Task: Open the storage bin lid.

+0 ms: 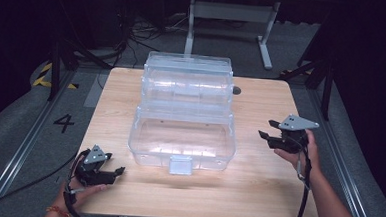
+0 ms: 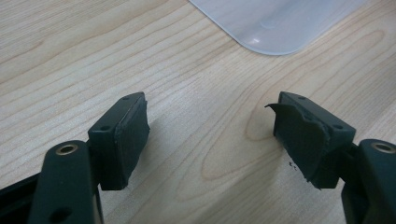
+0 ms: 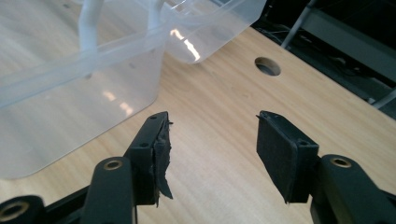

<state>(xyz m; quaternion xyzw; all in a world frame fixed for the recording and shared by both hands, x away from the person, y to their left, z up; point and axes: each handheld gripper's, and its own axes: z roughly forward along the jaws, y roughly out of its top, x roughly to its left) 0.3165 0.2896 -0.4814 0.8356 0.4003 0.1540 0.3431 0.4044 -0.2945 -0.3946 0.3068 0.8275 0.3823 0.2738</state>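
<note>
Wood table [image 1: 257, 187] w/ clear plastic box [image 1: 182, 138], lid open, at center.

Overhead light brightens the wooden table [image 1: 257, 187] while the surrounding room sinks into near-black. Glare streaks the clear plastic box [image 1: 182, 138]. Soft shadows fall beneath the black fingers [image 2: 123, 140], which sit slightly soft-focused against sharper wood grain between them.
</note>
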